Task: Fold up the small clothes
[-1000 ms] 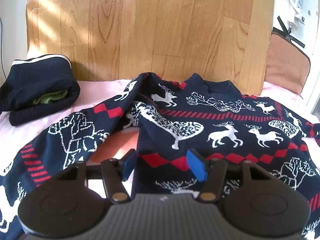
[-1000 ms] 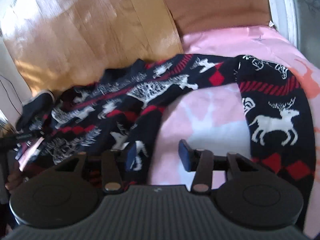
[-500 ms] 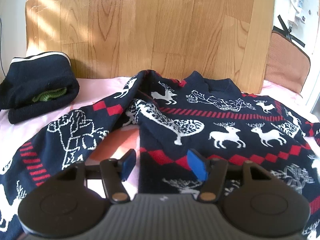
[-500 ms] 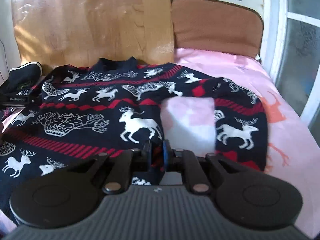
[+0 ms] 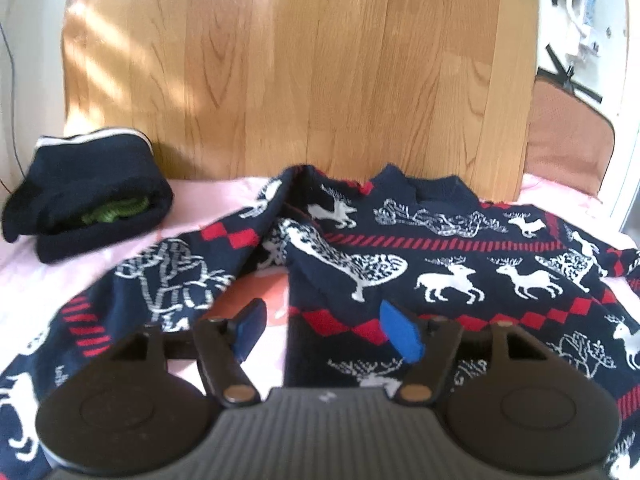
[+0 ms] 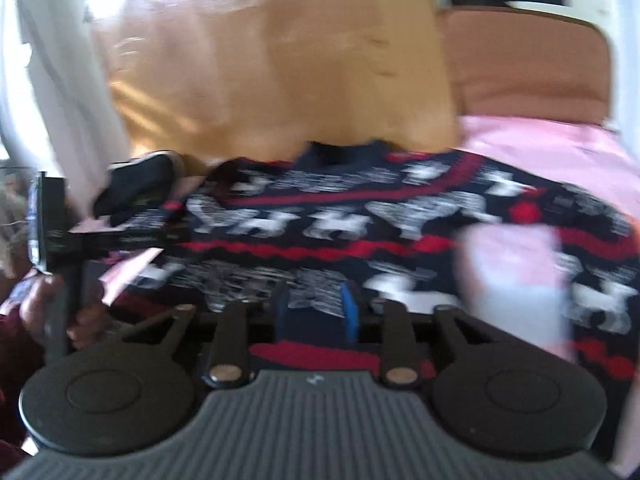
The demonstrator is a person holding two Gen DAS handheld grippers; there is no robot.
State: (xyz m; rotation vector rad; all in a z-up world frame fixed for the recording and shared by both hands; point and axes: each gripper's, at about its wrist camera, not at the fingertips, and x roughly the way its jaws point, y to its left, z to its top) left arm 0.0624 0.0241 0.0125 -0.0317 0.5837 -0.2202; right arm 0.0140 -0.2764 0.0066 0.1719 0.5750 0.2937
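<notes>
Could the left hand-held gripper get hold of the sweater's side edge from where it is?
Probably yes: the left hand-held gripper is opening just above the sweater, whose edge lies between the fingers with nothing blocking.

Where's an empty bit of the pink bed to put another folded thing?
Bare pink sheet lies between the folded dark bundle and the reindeer sweater. More shows past the sweater's other sleeve, below the brown cushion. The middle is crowded with sweater.

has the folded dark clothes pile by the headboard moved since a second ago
No. In the left wrist view the folded pile lies at the same spot against the wooden headboard, left of the sweater.
</notes>
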